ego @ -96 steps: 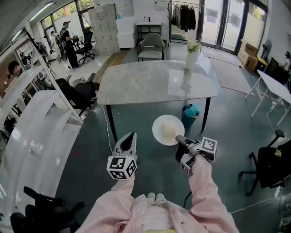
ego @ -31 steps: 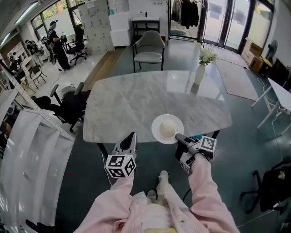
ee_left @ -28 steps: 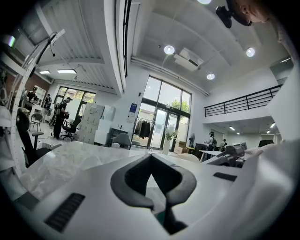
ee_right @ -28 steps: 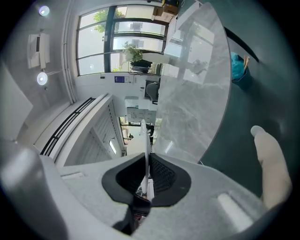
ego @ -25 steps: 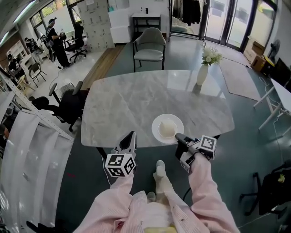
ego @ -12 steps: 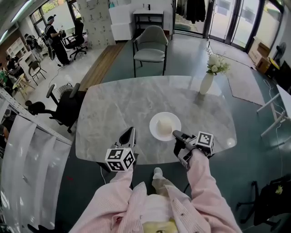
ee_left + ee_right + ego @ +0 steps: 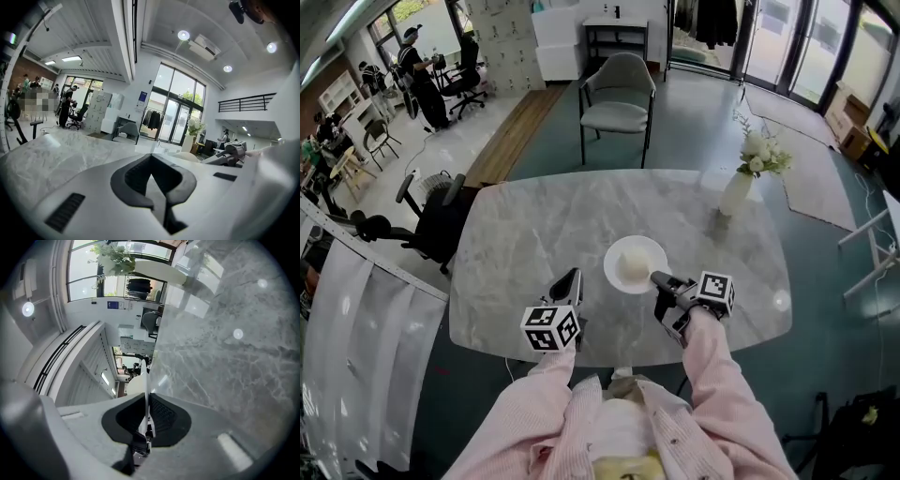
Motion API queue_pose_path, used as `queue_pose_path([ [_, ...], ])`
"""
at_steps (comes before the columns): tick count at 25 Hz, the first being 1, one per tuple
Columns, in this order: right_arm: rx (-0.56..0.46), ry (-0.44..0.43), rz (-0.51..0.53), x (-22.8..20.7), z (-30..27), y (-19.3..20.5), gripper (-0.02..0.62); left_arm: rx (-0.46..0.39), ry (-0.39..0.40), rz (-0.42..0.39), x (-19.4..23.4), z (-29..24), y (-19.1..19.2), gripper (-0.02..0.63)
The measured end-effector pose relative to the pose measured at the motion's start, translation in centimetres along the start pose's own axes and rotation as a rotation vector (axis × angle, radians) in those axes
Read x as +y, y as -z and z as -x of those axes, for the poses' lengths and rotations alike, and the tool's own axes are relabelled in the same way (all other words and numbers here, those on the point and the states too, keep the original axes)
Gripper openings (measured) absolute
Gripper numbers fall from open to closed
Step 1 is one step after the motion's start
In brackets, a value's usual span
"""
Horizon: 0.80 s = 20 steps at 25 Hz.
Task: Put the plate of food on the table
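Note:
A round white plate [image 7: 619, 255] with a pale mound of food [image 7: 633, 266] hangs over the near middle of the grey marble table [image 7: 534, 234]. My right gripper [image 7: 658, 279] is shut on the plate's near right rim. In the right gripper view the plate [image 7: 146, 376] shows edge-on as a thin white line pinched between the jaws of the right gripper [image 7: 148, 401], with the marble table [image 7: 234, 357] beside it. I cannot tell whether the plate touches the table. My left gripper [image 7: 571, 282] hovers over the table's near edge, left of the plate, shut and empty; the left gripper [image 7: 153, 172] points across the tabletop.
A white vase of flowers [image 7: 739, 190] stands at the table's far right. A grey armchair [image 7: 619, 98] sits beyond the table, a black office chair [image 7: 431, 225] at its left end. White shelving [image 7: 352, 319] runs along the left. People stand far back left.
I have walked up to the table. The plate, earlier over the floor and then over the table's near edge, now hangs further in over the marble. Both grippers stay shut.

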State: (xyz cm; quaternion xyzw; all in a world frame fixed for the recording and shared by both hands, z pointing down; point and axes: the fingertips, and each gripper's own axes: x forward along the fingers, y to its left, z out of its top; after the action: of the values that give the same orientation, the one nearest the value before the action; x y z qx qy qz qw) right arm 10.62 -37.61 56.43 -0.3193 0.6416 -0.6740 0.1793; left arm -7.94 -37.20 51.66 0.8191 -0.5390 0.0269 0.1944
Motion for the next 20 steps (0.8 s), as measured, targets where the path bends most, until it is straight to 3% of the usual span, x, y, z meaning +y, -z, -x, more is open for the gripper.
queue_pose_path([
  [20, -0.051, 0.032, -0.052, -6.2, -7.9, -5.4, 0.017, 0.273, -0.031, 0.148, 4.5, -8.3, 7.4, -0.002],
])
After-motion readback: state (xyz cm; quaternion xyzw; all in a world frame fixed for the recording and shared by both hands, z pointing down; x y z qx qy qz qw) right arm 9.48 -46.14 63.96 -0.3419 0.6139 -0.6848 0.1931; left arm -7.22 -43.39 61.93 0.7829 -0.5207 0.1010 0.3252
